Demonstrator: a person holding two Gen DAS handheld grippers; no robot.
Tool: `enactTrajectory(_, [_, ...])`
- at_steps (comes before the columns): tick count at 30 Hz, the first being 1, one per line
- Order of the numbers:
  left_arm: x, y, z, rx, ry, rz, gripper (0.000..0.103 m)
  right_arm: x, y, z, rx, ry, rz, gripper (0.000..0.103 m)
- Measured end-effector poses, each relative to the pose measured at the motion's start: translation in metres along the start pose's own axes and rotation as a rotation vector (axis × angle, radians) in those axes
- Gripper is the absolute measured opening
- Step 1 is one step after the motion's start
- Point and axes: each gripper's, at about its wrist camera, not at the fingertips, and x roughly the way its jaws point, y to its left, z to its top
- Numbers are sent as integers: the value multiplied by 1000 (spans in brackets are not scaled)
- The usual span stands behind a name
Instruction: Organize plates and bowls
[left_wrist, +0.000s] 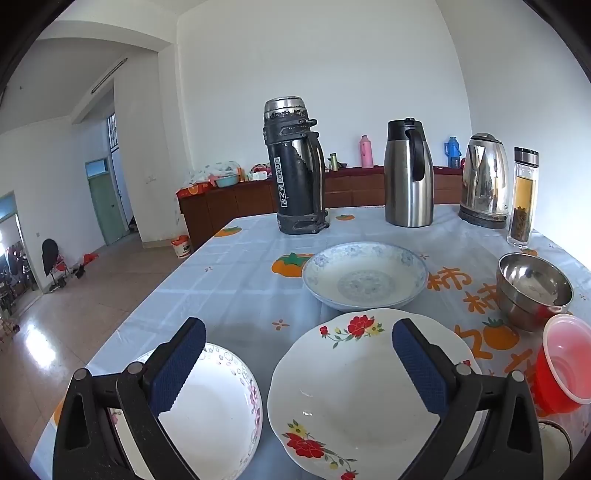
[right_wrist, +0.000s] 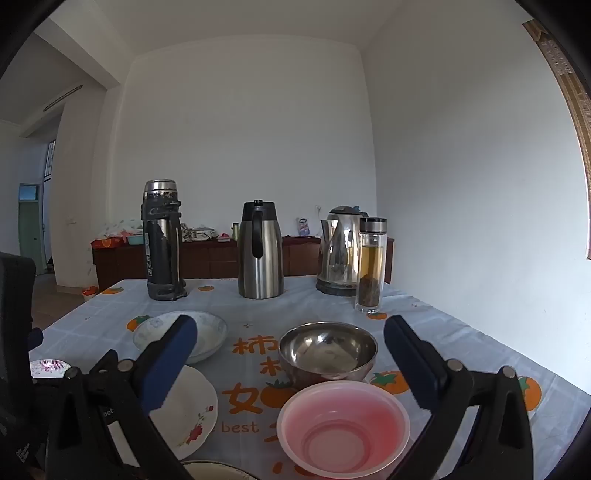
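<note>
Plates and bowls sit on the tablecloth (left_wrist: 236, 280) around your steel bowl (right_wrist: 328, 350). The red plastic bowl (right_wrist: 343, 428) is just in front of it, the blue-patterned plate (left_wrist: 364, 275) to its left, and the red-flower plate (left_wrist: 354, 391) nearer you. Your left gripper (left_wrist: 299, 365) and right gripper (right_wrist: 290, 363) both gape wide, holding nothing.
</note>
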Motion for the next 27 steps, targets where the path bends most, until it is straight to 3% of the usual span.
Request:
enactTrajectory(7, [4, 5, -1, -36, 42, -34, 102, -1, 1, 0, 1, 1, 2, 103])
enactTrajectory(27, [1, 2, -1, -14, 16, -40, 102, 3, 0, -1, 1, 19, -2, 103])
